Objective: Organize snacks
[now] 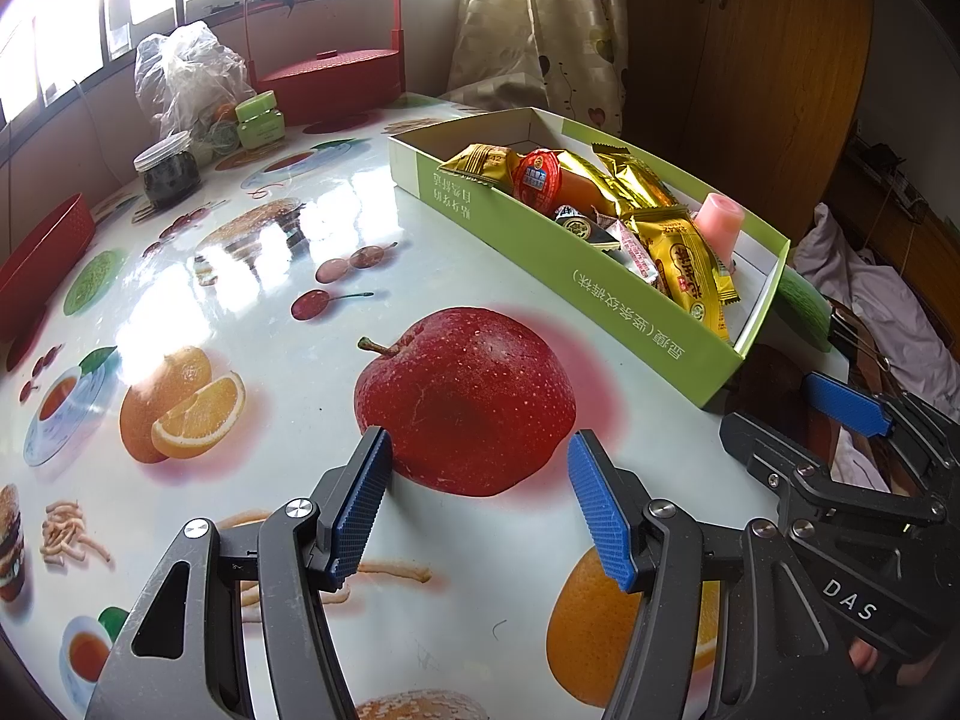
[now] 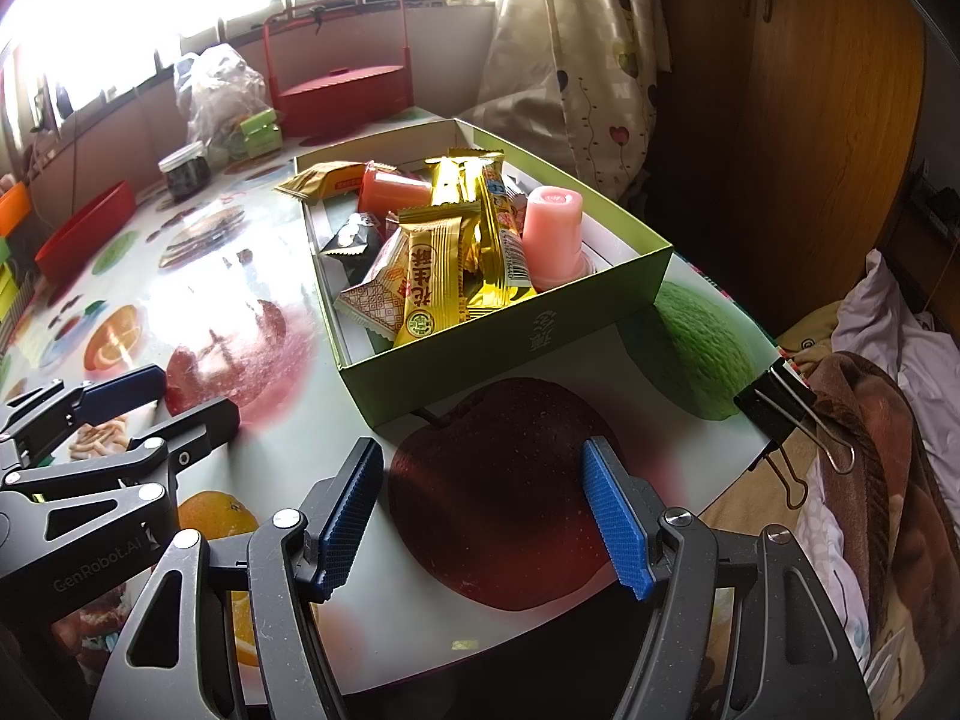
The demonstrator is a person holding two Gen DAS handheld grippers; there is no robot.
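A shallow green cardboard box (image 1: 540, 264) (image 2: 510, 348) lies on the fruit-printed table and holds a loose pile of snacks. Among them are gold packets (image 2: 432, 276) (image 1: 690, 264), a pink jelly cup (image 2: 552, 228) (image 1: 720, 228), an orange jelly cup (image 2: 393, 189) and a black-wrapped sweet (image 2: 351, 240). My left gripper (image 1: 480, 444) hovers open over a printed red apple, left of the box, with nothing between its blue pads. The right gripper (image 2: 480, 453) is open and empty too, just short of the box's near end. Each gripper shows in the other's view, the right gripper (image 1: 780, 414) and the left gripper (image 2: 192, 399).
At the back stand a red handled basket (image 1: 330, 78), a clear plastic bag (image 1: 186, 78), a green jar (image 1: 258, 120) and a dark-filled jar (image 1: 168, 171). A red tray (image 1: 42, 264) lies far left. A binder clip (image 2: 780, 414) grips the table's right edge, with bedding beyond.
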